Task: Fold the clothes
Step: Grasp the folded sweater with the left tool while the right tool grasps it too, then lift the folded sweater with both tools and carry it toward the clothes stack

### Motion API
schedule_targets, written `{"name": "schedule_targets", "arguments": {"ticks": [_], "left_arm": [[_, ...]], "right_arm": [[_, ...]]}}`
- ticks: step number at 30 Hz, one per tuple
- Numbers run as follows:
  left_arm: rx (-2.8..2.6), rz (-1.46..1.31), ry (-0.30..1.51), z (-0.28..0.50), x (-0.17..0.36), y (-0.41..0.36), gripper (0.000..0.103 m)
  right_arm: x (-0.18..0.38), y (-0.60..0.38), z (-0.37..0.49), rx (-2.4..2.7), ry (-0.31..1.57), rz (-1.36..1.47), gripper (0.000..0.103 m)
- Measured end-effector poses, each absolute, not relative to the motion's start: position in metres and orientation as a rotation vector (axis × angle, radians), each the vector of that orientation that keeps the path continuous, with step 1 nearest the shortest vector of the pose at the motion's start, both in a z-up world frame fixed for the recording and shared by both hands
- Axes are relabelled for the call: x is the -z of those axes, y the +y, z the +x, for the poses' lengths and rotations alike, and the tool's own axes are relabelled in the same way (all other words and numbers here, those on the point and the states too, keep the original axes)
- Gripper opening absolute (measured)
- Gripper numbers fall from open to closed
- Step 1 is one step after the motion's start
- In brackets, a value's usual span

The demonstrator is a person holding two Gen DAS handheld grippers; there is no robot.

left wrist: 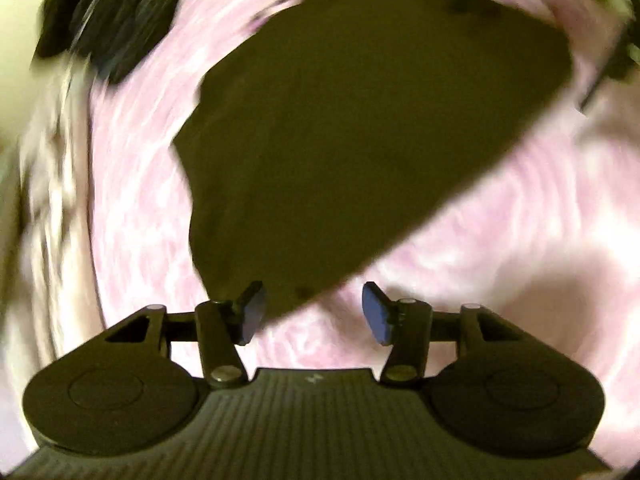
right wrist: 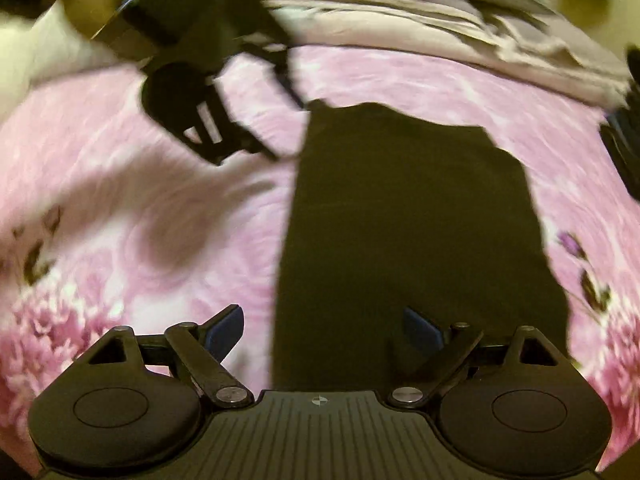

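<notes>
A dark garment [left wrist: 360, 140] lies flat on a pink flowered bedsheet [left wrist: 500, 260]. My left gripper [left wrist: 314, 313] hovers open over its near corner. The blue pads [left wrist: 252, 314] stand apart and grip nothing. In the right wrist view the same garment [right wrist: 400, 220] stretches away as a long folded shape. My right gripper [right wrist: 324, 334] is wide open above its near end, with cloth below the jaws and nothing pinched. The left gripper [right wrist: 200, 120] shows blurred at the upper left, beside the garment's far corner.
Crumpled beige bedding [right wrist: 440, 20] lies along the far side of the sheet [right wrist: 120, 200]. A dark blurred object [left wrist: 112, 20] sits at the upper left in the left wrist view. Another dark object [right wrist: 624, 152] is at the right edge.
</notes>
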State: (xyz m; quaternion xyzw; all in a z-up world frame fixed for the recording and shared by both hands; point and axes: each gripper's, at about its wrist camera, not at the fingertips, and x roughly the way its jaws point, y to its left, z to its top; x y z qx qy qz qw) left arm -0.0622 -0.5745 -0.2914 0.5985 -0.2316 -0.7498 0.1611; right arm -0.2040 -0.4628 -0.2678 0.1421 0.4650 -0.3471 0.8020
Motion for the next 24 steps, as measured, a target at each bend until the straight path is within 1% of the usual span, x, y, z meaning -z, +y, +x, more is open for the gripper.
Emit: {"name": "schedule_targets", "arguments": {"ticks": [1,2,4,6,7,8,9,10,11,12,13,14,15,18,21,22,23,24], "left_arm": [[2.154,1.704,-0.777,-0.059,0.299,-0.570,0.062],[2.161,1.697,-0.883,-0.056,0.306,-0.566,0.062],[2.157,1.685,-1.008,-0.053,0.319,-0.566,0.063],[2.155,1.663,-1.079,-0.050,0.328,-0.569,0.063],[2.151,1.649,-1.117,-0.050,0.331,-0.571,0.064],[2.145,1.635,-1.153,-0.050,0.334,-0.573,0.064],[2.135,1.624,-1.182,-0.051,0.335,-0.576,0.063],[2.125,1.623,-1.200,-0.053,0.335,-0.579,0.057],[2.116,1.622,-1.220,-0.055,0.337,-0.582,0.055],[2.105,1.627,-1.249,-0.058,0.340,-0.583,0.048],[2.094,1.631,-1.277,-0.061,0.343,-0.584,0.038],[2.080,1.637,-1.306,-0.063,0.346,-0.583,0.031],[2.071,1.642,-1.328,-0.065,0.347,-0.583,0.015],[2.110,1.662,-1.281,-0.075,0.341,-0.581,0.010],[2.150,1.650,-1.189,-0.081,0.323,-0.576,0.008],[2.163,1.646,-1.140,-0.082,0.315,-0.576,0.008],[2.175,1.644,-1.107,-0.083,0.308,-0.576,0.008],[2.187,1.641,-1.075,-0.084,0.302,-0.575,0.008]], "right_arm": [[0.278,-0.462,-0.196,0.757,1.021,0.278,0.075],[0.287,-0.461,-0.187,0.771,1.046,0.254,0.071],[0.307,-0.461,-0.176,0.797,1.105,0.175,0.071],[0.317,-0.463,-0.176,0.812,1.110,0.115,0.071],[0.318,-0.463,-0.178,0.822,1.111,0.096,0.063],[0.318,-0.463,-0.180,0.833,1.113,0.078,0.040],[0.317,-0.463,-0.184,0.836,1.115,0.074,0.036],[0.315,-0.464,-0.190,0.842,1.111,0.088,0.027],[0.310,-0.464,-0.196,0.852,1.103,0.101,0.021],[0.302,-0.463,-0.202,0.862,1.095,0.100,0.019],[0.294,-0.462,-0.208,0.872,1.087,0.095,0.016],[0.287,-0.461,-0.213,0.883,1.085,0.090,0.016],[0.280,-0.460,-0.218,0.895,1.083,0.085,0.015],[0.264,-0.455,-0.231,0.920,1.095,0.097,0.016],[0.256,-0.443,-0.237,0.946,1.108,0.108,0.016],[0.255,-0.438,-0.238,0.956,1.113,0.109,0.019],[0.256,-0.432,-0.235,0.964,1.119,0.108,0.038],[0.258,-0.426,-0.230,0.978,1.117,0.099,0.051]]}}
